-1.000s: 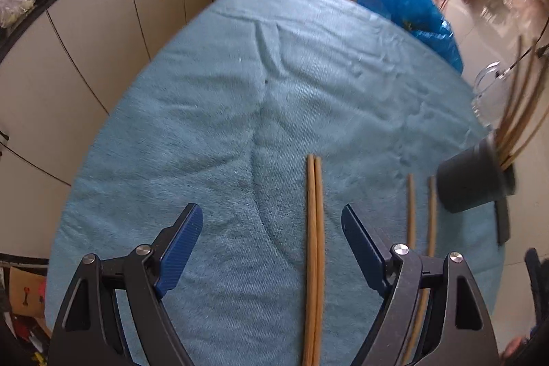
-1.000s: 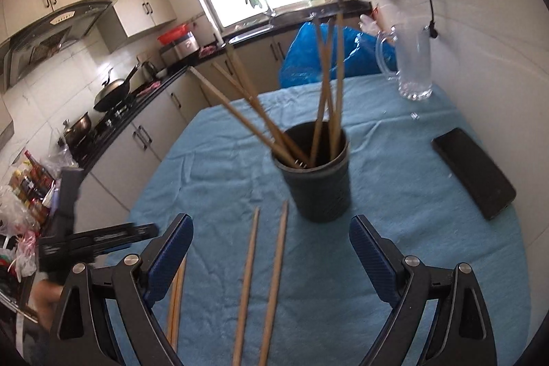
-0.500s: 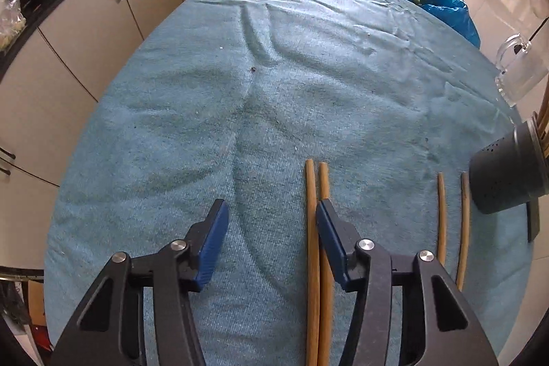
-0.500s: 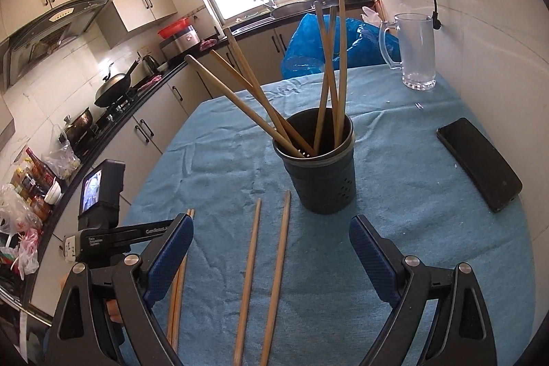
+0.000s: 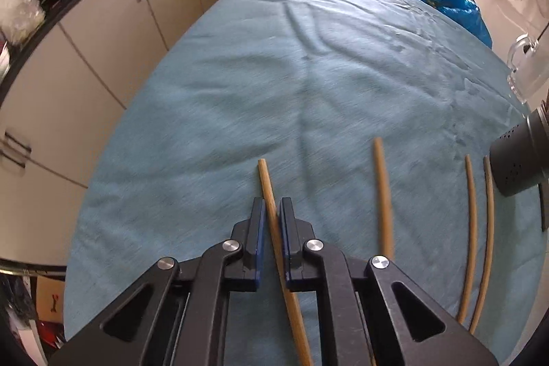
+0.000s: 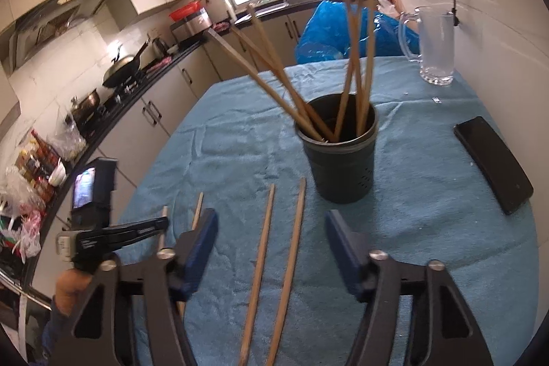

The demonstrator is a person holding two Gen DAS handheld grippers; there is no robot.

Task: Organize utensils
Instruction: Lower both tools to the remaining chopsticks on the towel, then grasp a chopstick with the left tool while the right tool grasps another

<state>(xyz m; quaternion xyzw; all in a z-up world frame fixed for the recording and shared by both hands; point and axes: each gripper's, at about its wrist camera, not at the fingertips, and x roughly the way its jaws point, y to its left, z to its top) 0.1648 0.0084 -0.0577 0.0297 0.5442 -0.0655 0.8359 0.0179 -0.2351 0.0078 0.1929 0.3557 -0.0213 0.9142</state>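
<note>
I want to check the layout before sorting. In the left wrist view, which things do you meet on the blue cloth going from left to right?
Chopstick in the shut left gripper (chopstick) → single loose chopstick → pair of thin chopsticks → dark holder cup → glass pitcher, farther back at the right edge.

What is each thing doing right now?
left hand-held gripper: shut on one chopstick
right hand-held gripper: closing around two chopsticks, not yet touching
holder: upright, with chopsticks in it
jug: upright
phone: lying flat, screen dark
</note>
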